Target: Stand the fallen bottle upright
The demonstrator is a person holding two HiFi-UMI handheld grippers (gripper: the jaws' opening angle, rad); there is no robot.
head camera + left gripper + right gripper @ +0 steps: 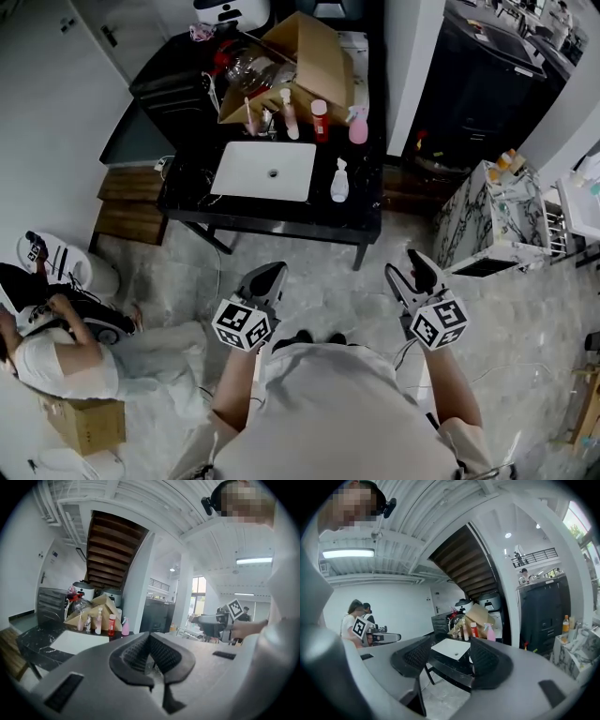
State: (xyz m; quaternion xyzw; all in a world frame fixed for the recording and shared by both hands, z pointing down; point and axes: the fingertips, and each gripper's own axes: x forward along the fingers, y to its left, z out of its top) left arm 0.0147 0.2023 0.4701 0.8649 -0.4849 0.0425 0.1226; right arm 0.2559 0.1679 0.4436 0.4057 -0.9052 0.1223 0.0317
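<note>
Standing well back from the black table (pixel 281 214) with the left gripper (pixel 271 274) closed on nothing, bottles (pixel 320 120) behind the sink (pixel 264 171) all seemingly upright, none plainly fallen, and the right gripper (pixel 408 270) open and empty — approach stage, I judge — next: step in, find the toppled one.
</note>
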